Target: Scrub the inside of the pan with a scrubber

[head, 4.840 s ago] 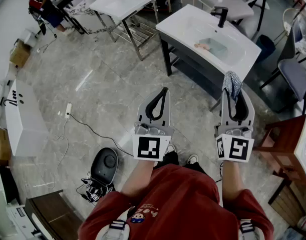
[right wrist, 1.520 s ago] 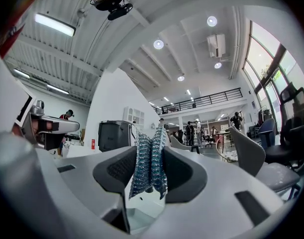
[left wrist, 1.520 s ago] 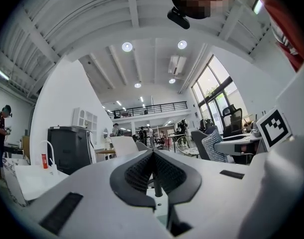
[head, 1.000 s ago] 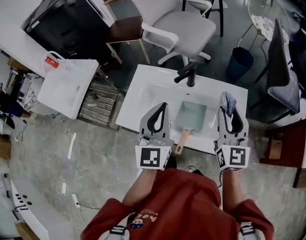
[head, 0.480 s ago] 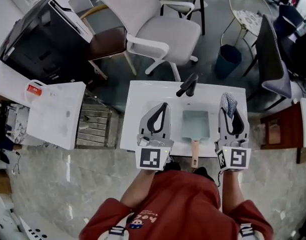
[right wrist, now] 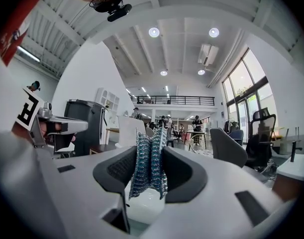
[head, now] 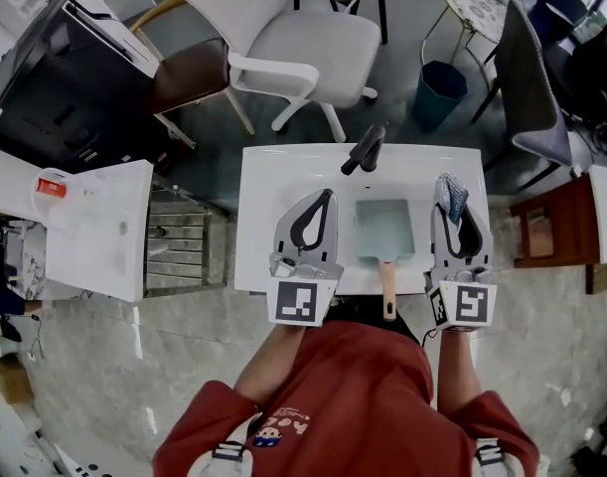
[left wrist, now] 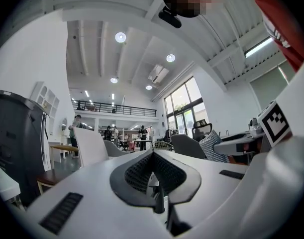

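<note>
Pan (head: 384,229) lies in the sink (head: 273,172), handle toward the person | right claw (right wrist: 151,152) clamped on scrubber (right wrist: 149,176), likely readied for scrubbing (pan untouched) | left claw (left wrist: 152,156) together, empty

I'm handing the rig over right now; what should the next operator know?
Left claw: shut, empty, left of the pan in the head view.
Right claw: shut on the scrubber, right of the pan.
Pan: in the sink, handle toward the near rim, faucet behind it.
Done: scrubber gripped.
Left: scrubber not yet in the pan; scrub its inside, probably steadying the handle with the left claw.
</note>
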`<action>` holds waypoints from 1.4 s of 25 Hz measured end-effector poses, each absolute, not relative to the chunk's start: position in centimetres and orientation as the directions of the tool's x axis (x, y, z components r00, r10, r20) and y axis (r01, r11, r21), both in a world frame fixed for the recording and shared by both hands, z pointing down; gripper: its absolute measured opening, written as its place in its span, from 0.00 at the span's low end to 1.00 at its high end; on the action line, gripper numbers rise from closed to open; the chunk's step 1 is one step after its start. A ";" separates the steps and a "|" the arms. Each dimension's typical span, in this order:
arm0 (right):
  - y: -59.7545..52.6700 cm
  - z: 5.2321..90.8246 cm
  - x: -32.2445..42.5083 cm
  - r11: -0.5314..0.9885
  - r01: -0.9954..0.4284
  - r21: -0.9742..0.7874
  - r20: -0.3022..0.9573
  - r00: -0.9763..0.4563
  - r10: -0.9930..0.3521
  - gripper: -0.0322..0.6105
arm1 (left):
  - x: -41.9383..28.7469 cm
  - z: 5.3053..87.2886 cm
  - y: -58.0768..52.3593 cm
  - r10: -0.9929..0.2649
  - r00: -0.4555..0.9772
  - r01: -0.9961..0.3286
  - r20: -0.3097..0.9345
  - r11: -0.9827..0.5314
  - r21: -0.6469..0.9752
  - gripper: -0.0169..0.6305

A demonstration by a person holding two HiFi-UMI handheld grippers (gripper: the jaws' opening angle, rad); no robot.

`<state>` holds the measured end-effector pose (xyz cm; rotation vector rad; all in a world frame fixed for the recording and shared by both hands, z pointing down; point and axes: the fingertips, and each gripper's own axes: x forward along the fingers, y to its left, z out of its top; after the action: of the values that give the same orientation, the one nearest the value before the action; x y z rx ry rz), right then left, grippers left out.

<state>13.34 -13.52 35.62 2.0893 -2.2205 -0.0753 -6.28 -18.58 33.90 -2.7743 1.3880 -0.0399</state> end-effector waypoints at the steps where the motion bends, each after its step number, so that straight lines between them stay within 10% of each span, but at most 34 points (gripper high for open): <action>1: -13.7 35.7 13.5 0.068 -0.993 0.098 0.034 -0.065 -0.997 0.32 | -6.1 33.8 -18.7 -0.803 0.596 -0.802 0.002 -0.595 -0.050 0.04; 19: -17.8 42.5 12.4 0.373 -0.915 0.151 0.330 -0.309 -0.892 0.30 | -5.5 36.3 -18.9 -0.844 0.535 -0.842 0.043 -0.536 -0.059 0.04; 35: -13.6 59.8 7.2 0.875 -0.458 -0.157 0.856 -0.504 -0.111 0.28 | -5.9 40.3 -18.4 -0.849 0.520 -0.851 0.094 -0.524 -0.029 0.04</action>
<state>7.19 -13.58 59.81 0.4117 -2.0774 0.4549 -5.90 -18.38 40.30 -2.7564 1.5422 -0.1517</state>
